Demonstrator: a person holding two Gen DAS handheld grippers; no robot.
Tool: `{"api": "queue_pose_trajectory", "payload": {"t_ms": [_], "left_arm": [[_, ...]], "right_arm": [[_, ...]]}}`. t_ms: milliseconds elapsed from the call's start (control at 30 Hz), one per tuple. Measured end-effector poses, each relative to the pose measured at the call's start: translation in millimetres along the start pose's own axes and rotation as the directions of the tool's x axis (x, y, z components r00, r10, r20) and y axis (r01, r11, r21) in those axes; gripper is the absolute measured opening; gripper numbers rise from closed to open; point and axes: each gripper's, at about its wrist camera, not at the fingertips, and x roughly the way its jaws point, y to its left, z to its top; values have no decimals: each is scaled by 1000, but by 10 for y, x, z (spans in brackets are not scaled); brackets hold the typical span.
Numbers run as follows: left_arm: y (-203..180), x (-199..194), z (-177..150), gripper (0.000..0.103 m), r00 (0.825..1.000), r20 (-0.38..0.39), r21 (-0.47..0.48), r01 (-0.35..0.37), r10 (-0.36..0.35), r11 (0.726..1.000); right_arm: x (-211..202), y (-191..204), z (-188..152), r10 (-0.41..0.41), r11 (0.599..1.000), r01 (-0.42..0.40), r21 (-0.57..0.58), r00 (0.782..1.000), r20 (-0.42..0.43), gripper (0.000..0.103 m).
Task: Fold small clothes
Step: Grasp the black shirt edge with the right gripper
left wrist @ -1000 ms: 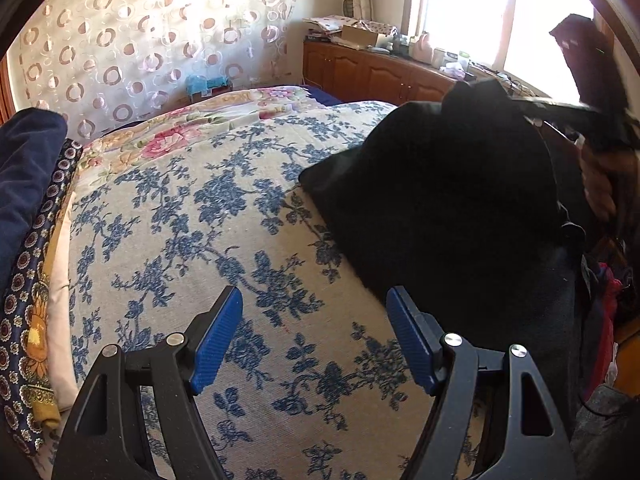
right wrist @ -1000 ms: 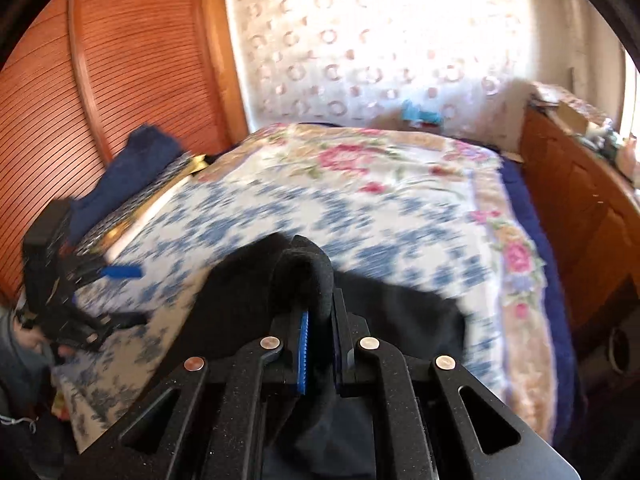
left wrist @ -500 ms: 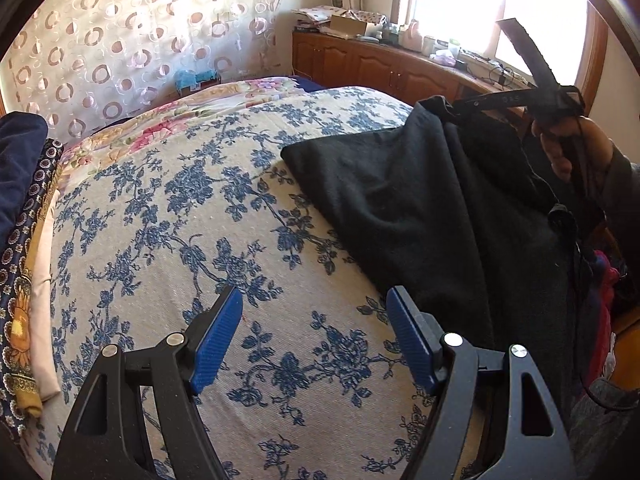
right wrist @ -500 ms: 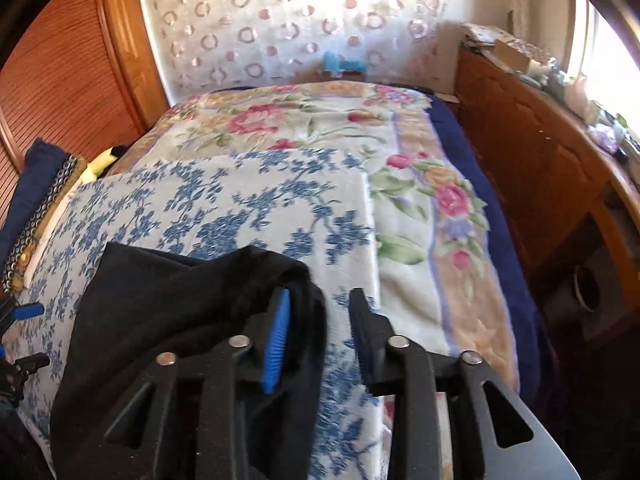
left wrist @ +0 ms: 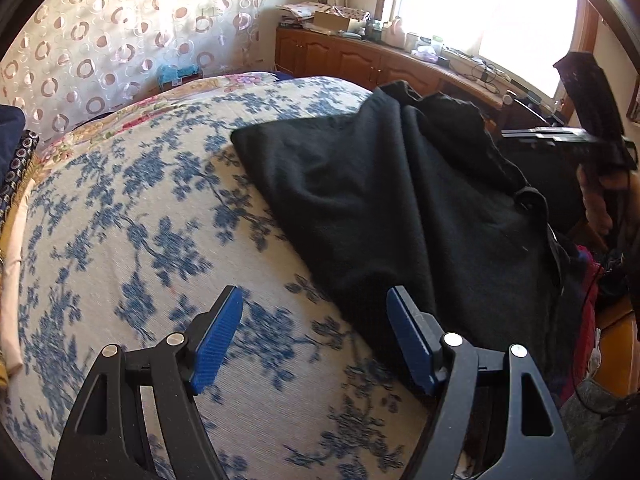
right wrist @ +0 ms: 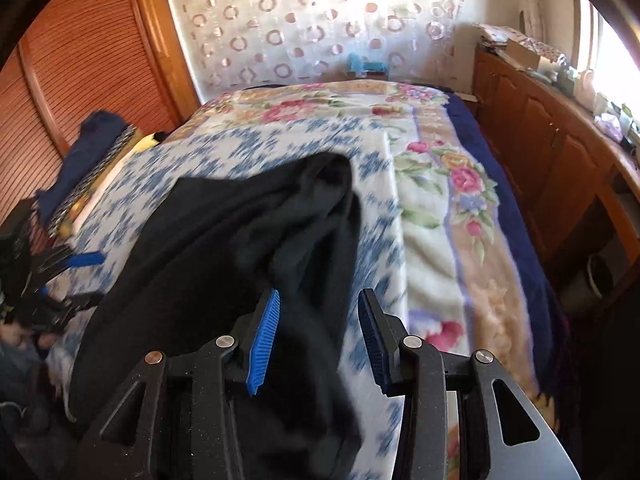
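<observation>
Lying rumpled on floral bedspread (left wrist: 132, 216), black garment (left wrist: 400, 208), seemingly unlabelled.

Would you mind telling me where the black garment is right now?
The black garment lies rumpled on the blue-flowered bedspread, right of the open left gripper in its view; in the right wrist view it runs between the open right gripper's fingers.

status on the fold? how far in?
Early. Done: black garment laid out on the blue floral bedspread, wrinkled and bunched along one side. In hand: nothing; left gripper and right gripper both open. Left: flattening and every fold.
</observation>
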Motion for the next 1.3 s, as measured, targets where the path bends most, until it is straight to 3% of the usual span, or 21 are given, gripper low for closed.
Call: {"api": "queue_pose_trajectory", "payload": {"t_ms": [300, 533, 600, 633, 700, 900, 1100, 1300], "left_arm": [[-182, -138, -115, 75, 1000, 10, 13, -22, 22, 1000], [-336, -304, -223, 75, 999, 35, 7, -29, 29, 1000], [-387, -349, -263, 75, 999, 40, 9, -30, 30, 1000], [-413, -367, -289, 75, 999, 40, 10, -30, 29, 1000], [-451, -403, -337, 75, 999, 36, 9, -23, 23, 1000], [-491, -429, -400, 75, 1000, 18, 7, -24, 23, 1000], [-558, -459, -453, 75, 1000, 11, 12, -16, 16, 1000], [-625, -504, -525, 72, 1000, 11, 15, 22, -22, 1000]], "right_arm": [[-34, 65, -354, 67, 998, -67, -11, 998, -10, 42], [-132, 99, -526, 53, 997, -53, -54, 999, -3, 42], [-127, 103, -585, 40, 997, -40, -60, 999, -1, 33], [-143, 91, -618, 36, 997, -36, -65, 999, -2, 16], [-223, 85, -691, 25, 997, -24, -78, 1000, 10, 10], [-544, 26, -859, -31, 996, 35, -78, 998, 53, 9], [-489, -50, -926, -22, 999, 24, -28, 998, 58, 9], [-486, 27, -963, -29, 999, 31, -25, 997, 74, 24]]}}
